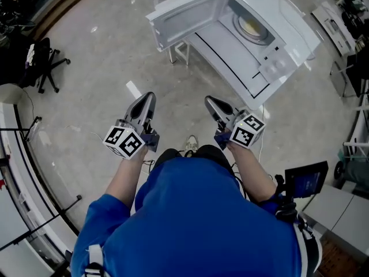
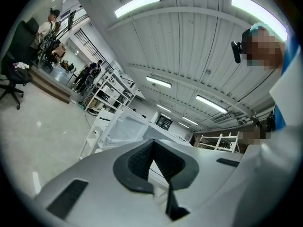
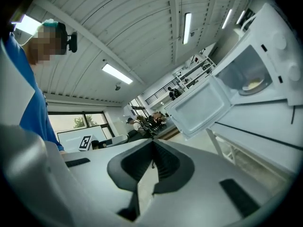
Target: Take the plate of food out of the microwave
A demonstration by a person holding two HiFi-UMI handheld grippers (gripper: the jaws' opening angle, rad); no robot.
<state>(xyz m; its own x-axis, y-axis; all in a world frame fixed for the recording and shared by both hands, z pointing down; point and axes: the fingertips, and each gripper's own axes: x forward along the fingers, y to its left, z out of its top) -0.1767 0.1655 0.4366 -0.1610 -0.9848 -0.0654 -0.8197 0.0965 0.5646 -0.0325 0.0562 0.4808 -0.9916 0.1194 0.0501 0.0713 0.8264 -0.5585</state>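
Observation:
The white microwave (image 1: 253, 45) stands on a white table ahead of me, its door (image 1: 187, 17) swung wide open to the left. Inside it, a plate of pale food (image 1: 252, 26) sits on the turntable, also seen as the plate (image 3: 253, 85) in the right gripper view. My left gripper (image 1: 151, 97) and right gripper (image 1: 209, 101) are held side by side over the floor, well short of the microwave, both pointing toward it. Each is shut with nothing between its pads. The left gripper (image 2: 152, 142) faces the door (image 2: 124, 126); the right gripper (image 3: 152, 142) faces the open cavity.
A black office chair (image 1: 43, 62) stands at the far left. A white bench edge (image 1: 11, 154) runs along the left side. A dark screen on a stand (image 1: 305, 179) is at my right. White shelving (image 1: 334, 22) stands beyond the microwave. Several people (image 2: 90, 72) are far off.

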